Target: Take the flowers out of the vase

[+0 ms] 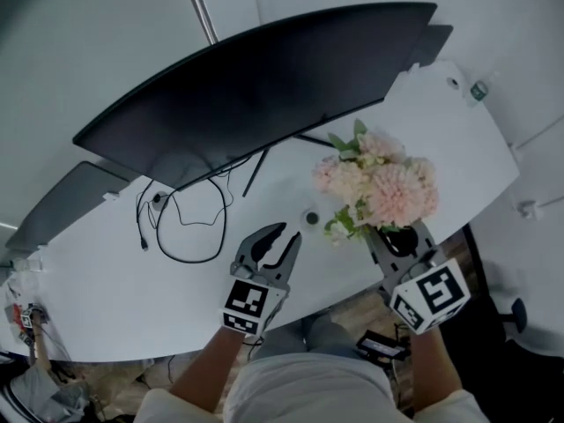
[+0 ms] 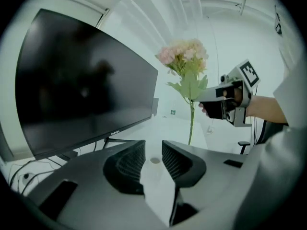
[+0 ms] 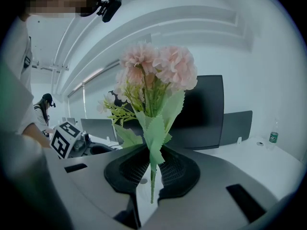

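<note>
A bunch of pink flowers with green leaves is up in the air over the white table, its stem clamped in my right gripper, which is shut on it. In the right gripper view the stem runs down between the pads and the blooms rise above. The left gripper view shows the flowers with the stem's lower end hanging free. My left gripper hovers to the left, jaws partly apart with nothing between them. A small round white thing, perhaps the vase's mouth, sits on the table beyond it.
A wide curved monitor stands along the back of the table, with a second screen at the left. Black cables loop below the monitor. A small bottle stands at the far right corner. A person stands in the background.
</note>
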